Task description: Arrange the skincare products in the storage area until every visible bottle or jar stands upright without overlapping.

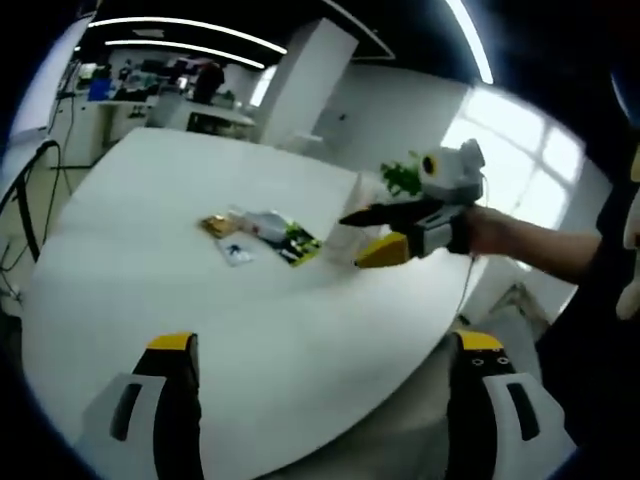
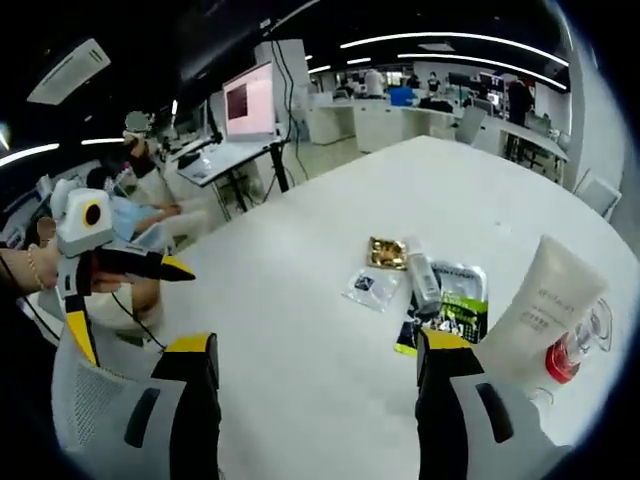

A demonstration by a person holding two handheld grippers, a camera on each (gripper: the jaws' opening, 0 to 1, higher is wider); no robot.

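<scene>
Desk (image 2: 300,300): a large white round top is seen, carrying every product.
Cream tube (image 2: 545,300): a pale tube is stood just right of the right claw's right jaw, long axis leaning, top tilted to the upper right; which end is the cap cannot be told.
Clear holder (image 2: 585,345): a transparent stand with a red item inside is seen beside and partly behind the tube.
Sachet cluster (image 1: 262,238): flat packets are laid together mid-desk, well ahead of the left claw and between its jaw lines.
Green packet (image 2: 452,315): laid flat just beyond the right claw's right jaw tip.
Small bottle (image 2: 424,280): laid on its side, long axis running away from the right claw.
Gold packet (image 2: 386,252): laid flat at the cluster's far end.
Left claw (image 1: 325,350): jaws are held wide apart above the desk edge, nothing between them.
Right claw (image 2: 315,350): jaws are spread, nothing gripped.
</scene>
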